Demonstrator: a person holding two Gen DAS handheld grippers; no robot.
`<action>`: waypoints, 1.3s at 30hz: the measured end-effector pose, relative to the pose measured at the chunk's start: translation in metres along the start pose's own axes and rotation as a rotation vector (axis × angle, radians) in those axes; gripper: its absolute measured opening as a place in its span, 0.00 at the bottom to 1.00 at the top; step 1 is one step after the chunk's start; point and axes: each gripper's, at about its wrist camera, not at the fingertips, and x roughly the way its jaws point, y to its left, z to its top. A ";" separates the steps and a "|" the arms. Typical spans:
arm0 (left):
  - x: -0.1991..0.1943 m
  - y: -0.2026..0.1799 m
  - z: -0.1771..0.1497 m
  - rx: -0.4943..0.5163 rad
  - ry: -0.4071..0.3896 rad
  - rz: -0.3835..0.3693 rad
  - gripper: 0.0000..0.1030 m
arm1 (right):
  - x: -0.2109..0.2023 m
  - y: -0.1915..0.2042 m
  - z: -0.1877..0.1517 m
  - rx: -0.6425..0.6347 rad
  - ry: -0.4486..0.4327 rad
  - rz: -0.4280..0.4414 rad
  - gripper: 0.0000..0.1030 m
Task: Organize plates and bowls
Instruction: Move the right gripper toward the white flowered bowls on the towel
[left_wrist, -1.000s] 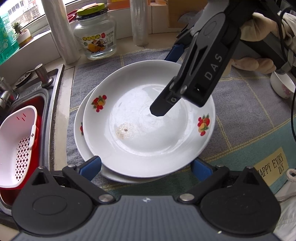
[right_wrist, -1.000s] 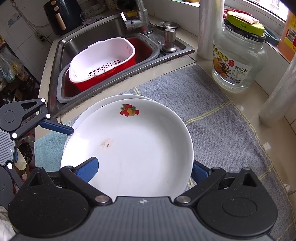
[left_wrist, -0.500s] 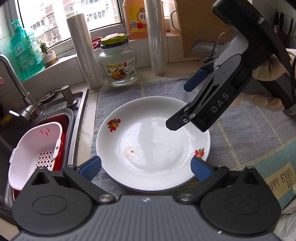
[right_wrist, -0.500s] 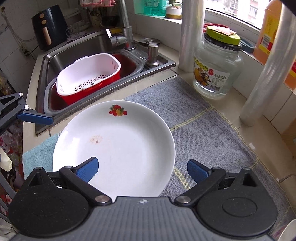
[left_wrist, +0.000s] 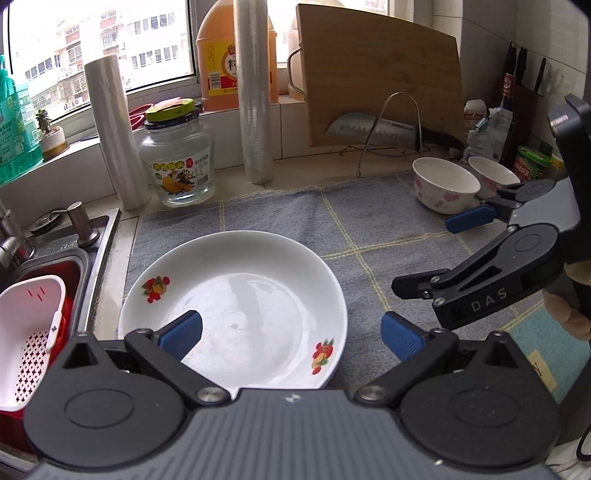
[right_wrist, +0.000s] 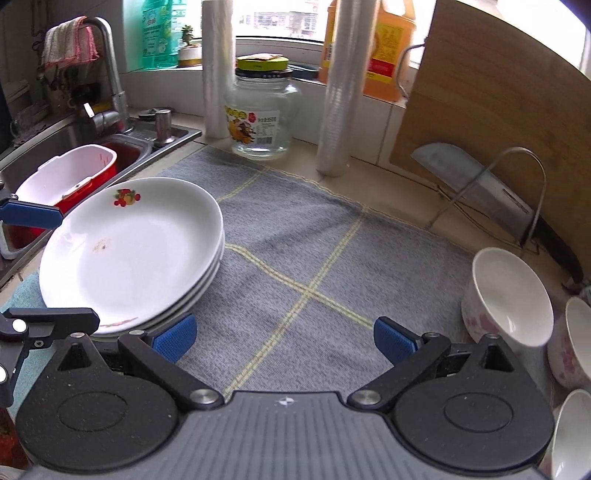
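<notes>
A stack of white plates with fruit prints lies on the grey mat, close to the sink. My left gripper hovers open over the stack's near rim, touching nothing. My right gripper is open and empty above the bare mat, right of the stack. In the left wrist view the right gripper sits at the right, held by a gloved hand. White bowls with pink flowers stand at the mat's right end, a second bowl behind and others nearer.
Left of the mat is a sink holding a red basin with a white strainer basket. Along the back stand a glass jar, two film rolls, an oil bottle, a cutting board and a cleaver on a wire rack.
The top plate, offset on the one below a second ago, now sits squarely on the stack. Both grippers have backed away from it, and the right one has swung right toward the bowls.
</notes>
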 end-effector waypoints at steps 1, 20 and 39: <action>0.002 -0.003 0.001 0.005 -0.005 -0.023 0.99 | -0.005 -0.005 -0.007 0.037 0.003 -0.025 1.00; 0.054 -0.161 0.032 0.194 0.003 -0.232 0.99 | -0.093 -0.138 -0.095 0.275 -0.018 -0.215 1.00; 0.135 -0.295 0.036 0.222 0.048 -0.306 0.99 | -0.098 -0.269 -0.134 0.287 0.002 -0.128 1.00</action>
